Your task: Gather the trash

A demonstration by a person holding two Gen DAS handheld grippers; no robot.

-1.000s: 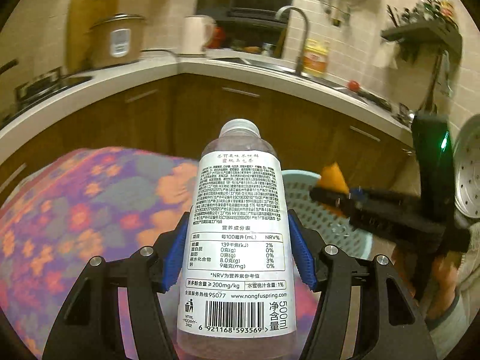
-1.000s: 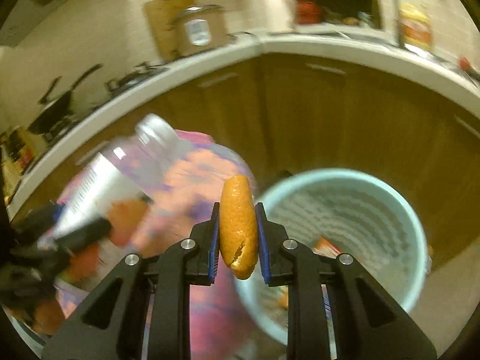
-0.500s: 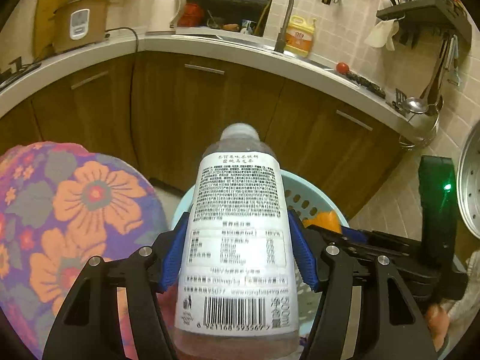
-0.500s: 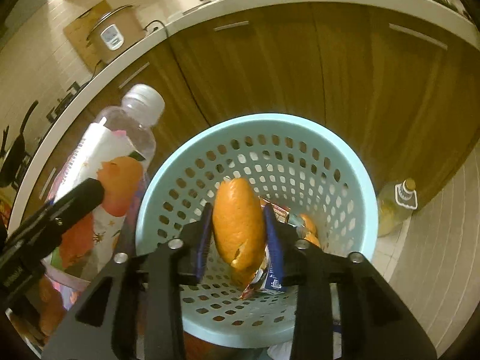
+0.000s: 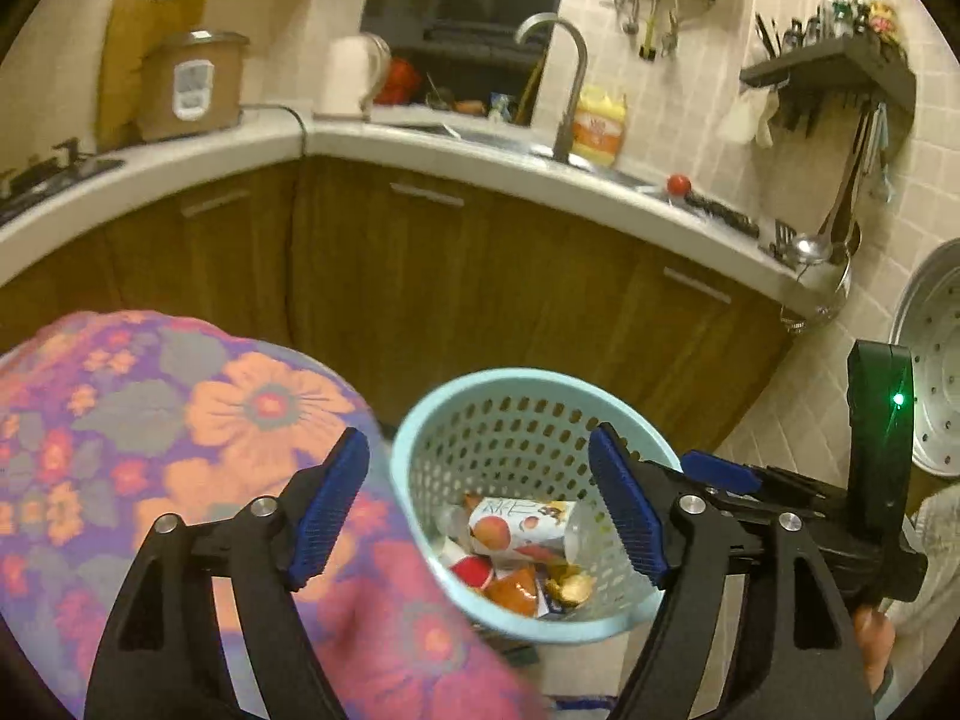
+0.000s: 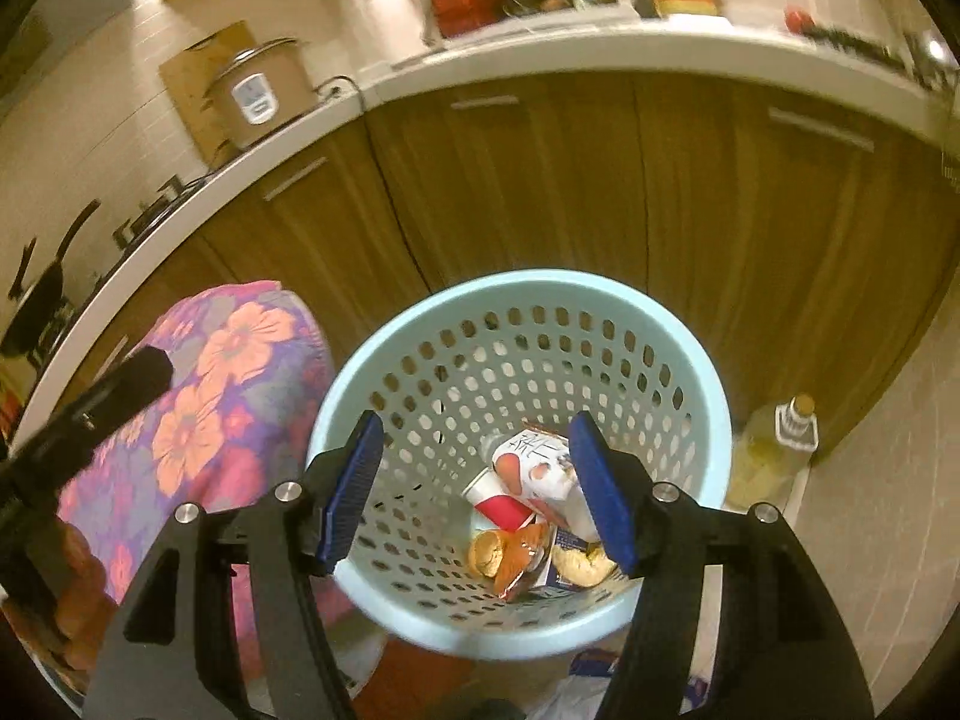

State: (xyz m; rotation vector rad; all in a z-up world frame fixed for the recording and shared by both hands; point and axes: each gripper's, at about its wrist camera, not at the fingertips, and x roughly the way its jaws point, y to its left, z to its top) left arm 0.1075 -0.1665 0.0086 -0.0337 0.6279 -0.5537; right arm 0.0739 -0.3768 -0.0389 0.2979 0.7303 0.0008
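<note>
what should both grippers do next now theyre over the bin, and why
Probably draw both back from the basket toward the flowered cloth to look for more trash. The left gripper and right gripper have just been opening and hold nothing; the bottle and peel lie in the basket.

warm, dim yellowish indoor light fills both fisheye views; edges bend and fall into black corners. motion blur smears the floral cloth (image 5: pixel 180 420) and the counter (image 6: pixel 660 54); shadows stay soft.
</note>
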